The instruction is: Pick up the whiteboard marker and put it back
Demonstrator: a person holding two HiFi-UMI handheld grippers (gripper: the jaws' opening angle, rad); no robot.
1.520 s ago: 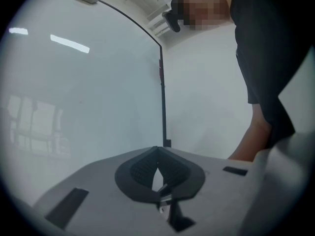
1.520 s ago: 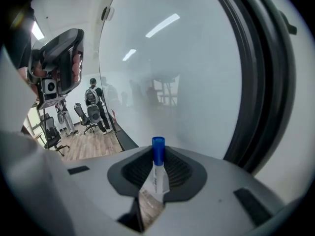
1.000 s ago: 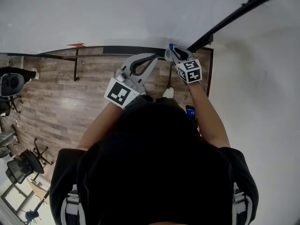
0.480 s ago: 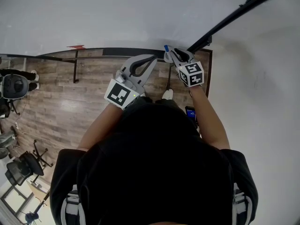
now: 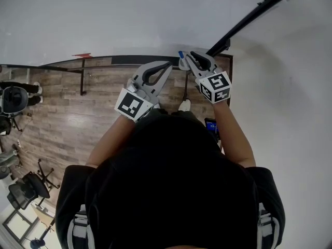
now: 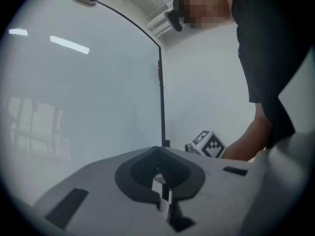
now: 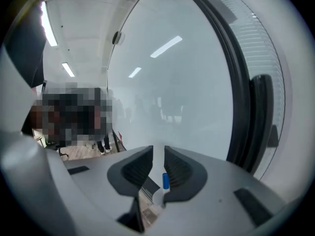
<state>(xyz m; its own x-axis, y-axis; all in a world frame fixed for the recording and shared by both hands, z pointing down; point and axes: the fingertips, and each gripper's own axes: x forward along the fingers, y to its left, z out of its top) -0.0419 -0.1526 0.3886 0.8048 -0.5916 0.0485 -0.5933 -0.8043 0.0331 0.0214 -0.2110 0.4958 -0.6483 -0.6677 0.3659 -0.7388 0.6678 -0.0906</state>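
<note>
So I had the whiteboard marker (image 7: 165, 181), blue cap, pinched in my right gripper (image 7: 158, 152), right up close to the whiteboard (image 7: 187, 92) near its dark edge frame. Left gripper (image 6: 158, 151) was closed on nothing, facing the whiteboard too. Pickup looked done to me. Next I'd have to carry it to its spot on the whiteboard and let go gently. Couldn't read any label on it.

The head view is looking steeply down from above the person's shoulders, taking in the floor (image 5: 62, 102) and, at the far edge, the whiteboard (image 5: 129, 14). The left gripper (image 5: 167, 65) view is facing along its fingers (image 6: 142, 168), close to that board. The right gripper (image 5: 187, 56) view is looking along its own fingers, nearer the board's black frame (image 7: 236, 82). All three views are sharing the whiteboard.
</note>
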